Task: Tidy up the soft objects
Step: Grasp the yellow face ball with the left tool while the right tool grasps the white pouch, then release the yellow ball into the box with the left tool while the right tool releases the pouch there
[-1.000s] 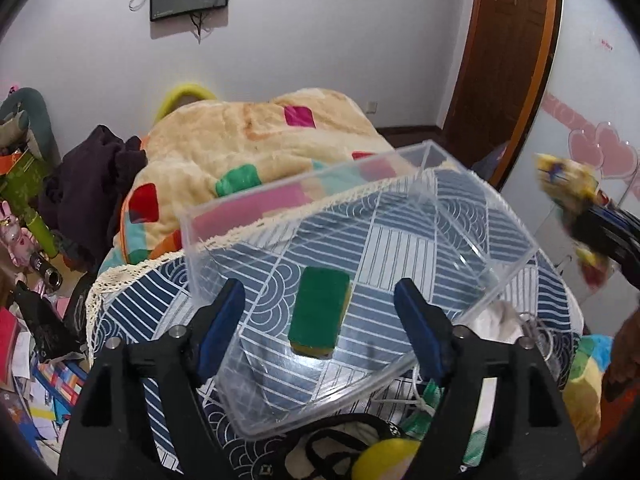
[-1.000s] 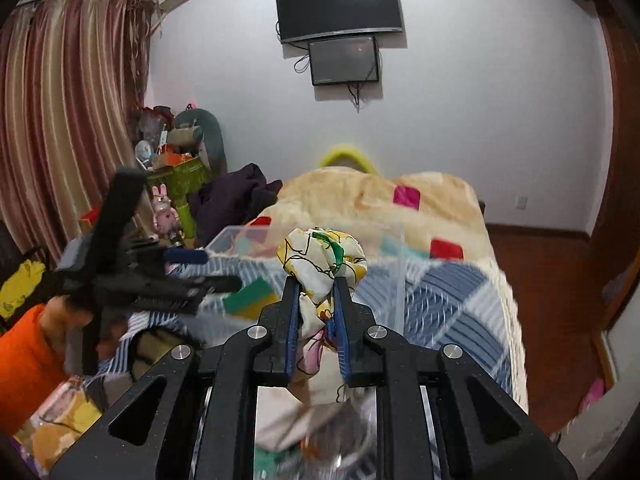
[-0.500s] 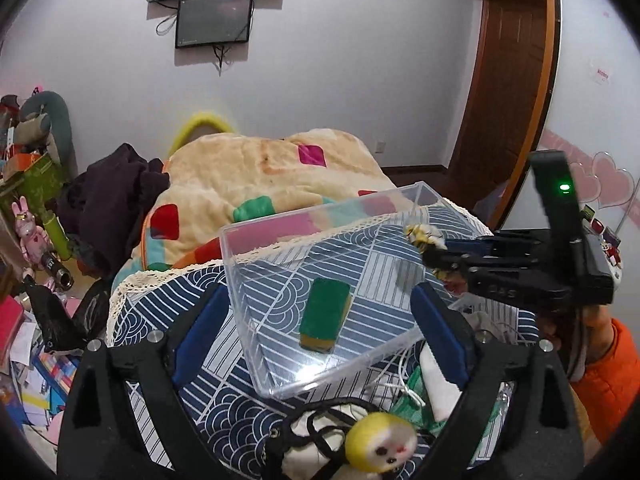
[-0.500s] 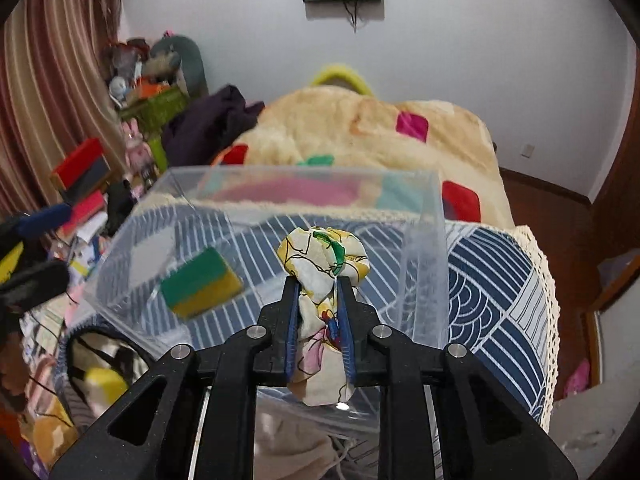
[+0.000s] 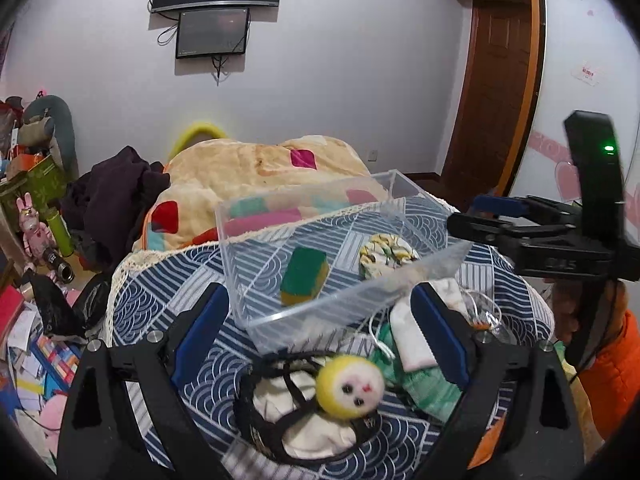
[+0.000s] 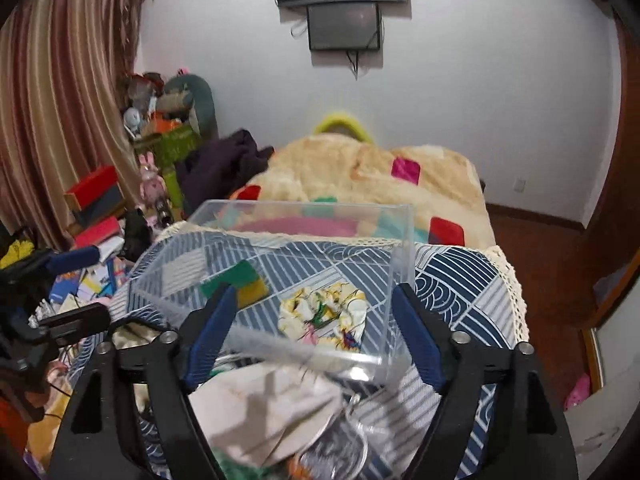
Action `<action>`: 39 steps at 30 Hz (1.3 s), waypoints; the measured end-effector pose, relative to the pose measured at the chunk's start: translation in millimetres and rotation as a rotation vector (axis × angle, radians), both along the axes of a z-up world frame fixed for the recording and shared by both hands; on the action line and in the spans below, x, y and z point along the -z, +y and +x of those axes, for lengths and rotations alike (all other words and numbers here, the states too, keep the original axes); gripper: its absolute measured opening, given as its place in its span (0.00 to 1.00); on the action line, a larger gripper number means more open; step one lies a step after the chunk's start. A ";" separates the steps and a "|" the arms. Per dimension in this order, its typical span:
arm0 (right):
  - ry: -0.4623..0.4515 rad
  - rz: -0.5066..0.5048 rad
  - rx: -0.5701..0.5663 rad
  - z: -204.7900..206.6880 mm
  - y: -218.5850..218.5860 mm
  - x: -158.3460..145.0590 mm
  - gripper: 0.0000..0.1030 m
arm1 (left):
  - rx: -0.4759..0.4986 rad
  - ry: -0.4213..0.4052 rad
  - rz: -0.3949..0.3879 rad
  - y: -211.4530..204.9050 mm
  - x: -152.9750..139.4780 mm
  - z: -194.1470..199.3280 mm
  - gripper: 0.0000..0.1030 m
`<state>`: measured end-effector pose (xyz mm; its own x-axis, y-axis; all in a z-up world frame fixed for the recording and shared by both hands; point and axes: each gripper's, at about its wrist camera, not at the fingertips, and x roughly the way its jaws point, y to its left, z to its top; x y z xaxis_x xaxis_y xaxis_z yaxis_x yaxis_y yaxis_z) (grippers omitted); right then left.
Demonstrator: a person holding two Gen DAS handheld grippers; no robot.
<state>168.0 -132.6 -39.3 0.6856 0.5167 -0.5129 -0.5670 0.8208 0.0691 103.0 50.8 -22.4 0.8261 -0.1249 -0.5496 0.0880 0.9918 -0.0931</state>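
A clear plastic bin (image 5: 256, 240) (image 6: 400, 240) stands on the blue patterned table cover. Inside lie a green and yellow sponge (image 5: 304, 276) (image 6: 236, 280) and a crumpled floral cloth (image 5: 386, 254) (image 6: 324, 314). My left gripper (image 5: 320, 328) is open and empty, near the bin's front wall, above a yellow plush face (image 5: 350, 384) on a white cloth with black straps. My right gripper (image 6: 310, 338) is open and empty, just in front of the bin above a white cloth (image 6: 264, 404). It shows from the side in the left wrist view (image 5: 464, 220).
A green cloth (image 5: 424, 380) and a white pouch (image 5: 412, 332) lie by the bin. A beige blanket with coloured patches (image 5: 260, 172) (image 6: 360, 172) lies behind. Clutter of boxes, toys and papers (image 6: 104, 216) fills the left floor. A wooden door (image 5: 496, 80) is at the right.
My right gripper opened and let the floral cloth drop into the bin, then drew back. My left gripper pulled back and up, bringing the yellow plush into view.
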 end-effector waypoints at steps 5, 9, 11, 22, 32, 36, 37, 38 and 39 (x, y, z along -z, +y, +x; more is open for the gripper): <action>0.022 0.000 -0.018 -20.4 0.7 16.8 0.77 | 0.012 0.026 -0.032 -9.2 19.1 -13.7 0.91; 0.066 -0.015 -0.018 -28.3 3.8 40.8 0.77 | 0.017 0.046 -0.056 -14.0 33.3 -20.1 0.86; 0.089 -0.018 -0.026 -30.8 4.5 49.4 0.77 | 0.027 0.060 -0.071 -17.1 40.4 -22.0 0.76; 0.129 -0.040 -0.030 -27.5 13.4 71.9 0.53 | 0.021 0.100 -0.035 -24.7 66.3 -15.9 0.46; 0.084 0.003 -0.026 -39.3 -0.8 63.0 0.13 | 0.012 0.080 -0.049 -17.5 62.5 -22.9 0.39; 0.027 0.023 -0.025 -51.4 -7.3 48.1 0.12 | 0.014 0.041 -0.050 -17.3 48.1 -29.7 0.39; 0.015 0.029 -0.026 -53.9 -8.9 44.4 0.12 | 0.016 0.031 -0.051 -17.2 44.2 -31.1 0.39; 0.004 0.035 -0.028 -55.5 -9.5 41.2 0.12 | 0.016 0.016 -0.052 -16.9 38.7 -32.9 0.39; -0.010 0.042 -0.028 -57.6 -10.3 36.9 0.12 | 0.016 0.007 -0.054 -16.1 34.9 -33.8 0.39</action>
<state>110.5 -142.9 -76.2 0.6757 0.5566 -0.4833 -0.5903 0.8013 0.0975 69.2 34.6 -57.4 0.8200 -0.1674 -0.5473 0.1028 0.9838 -0.1469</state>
